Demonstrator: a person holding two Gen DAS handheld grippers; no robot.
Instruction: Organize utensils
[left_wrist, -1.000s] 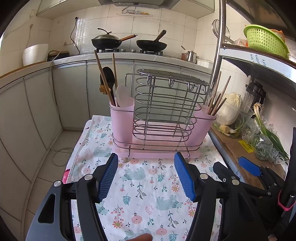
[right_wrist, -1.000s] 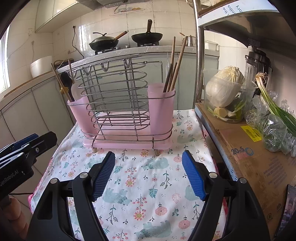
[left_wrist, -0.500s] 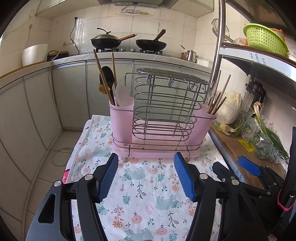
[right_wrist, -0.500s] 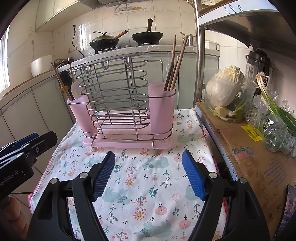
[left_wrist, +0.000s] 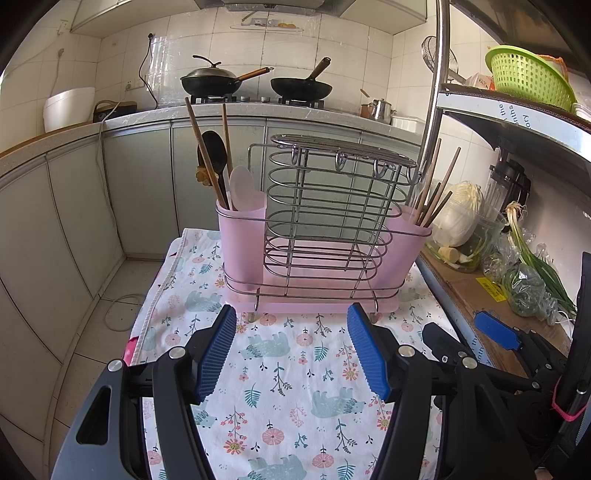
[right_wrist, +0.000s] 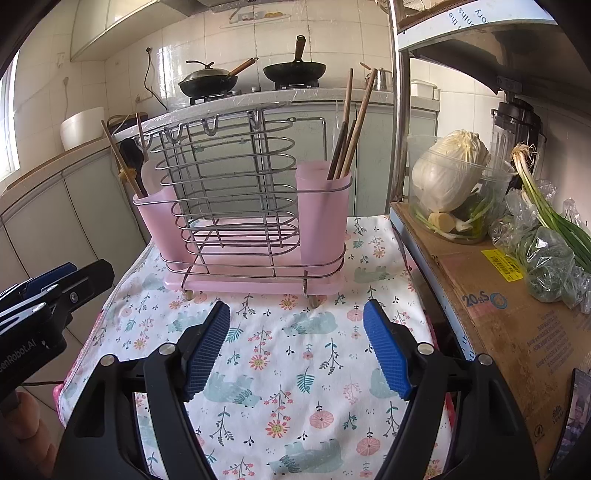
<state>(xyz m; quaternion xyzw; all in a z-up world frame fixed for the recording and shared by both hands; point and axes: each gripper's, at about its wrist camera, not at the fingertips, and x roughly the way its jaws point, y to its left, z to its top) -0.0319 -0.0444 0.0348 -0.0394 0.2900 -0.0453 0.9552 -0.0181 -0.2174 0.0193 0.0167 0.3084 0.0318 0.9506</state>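
Note:
A pink and wire utensil rack (left_wrist: 325, 236) (right_wrist: 243, 218) stands on the flowered cloth (left_wrist: 280, 373) (right_wrist: 295, 354). Its left cup (left_wrist: 242, 236) holds a black spoon (left_wrist: 214, 151), a pale pink spoon (left_wrist: 242, 182) and chopsticks. Its right cup (right_wrist: 323, 214) holds several wooden chopsticks (right_wrist: 351, 125) (left_wrist: 434, 192). My left gripper (left_wrist: 291, 350) is open and empty, low over the cloth in front of the rack. My right gripper (right_wrist: 295, 347) is open and empty, also in front of the rack. The left gripper also shows at the left edge of the right wrist view (right_wrist: 55, 284).
A cardboard box (right_wrist: 491, 302) with cabbage in a clear tub (right_wrist: 454, 184) and bagged greens (right_wrist: 546, 251) stands to the right. A metal shelf post (left_wrist: 436, 99) rises behind the rack. Two woks (left_wrist: 255, 83) sit on the far counter. The floor drops off left of the cloth.
Both grippers stay open and nearly still; the views barely shift.

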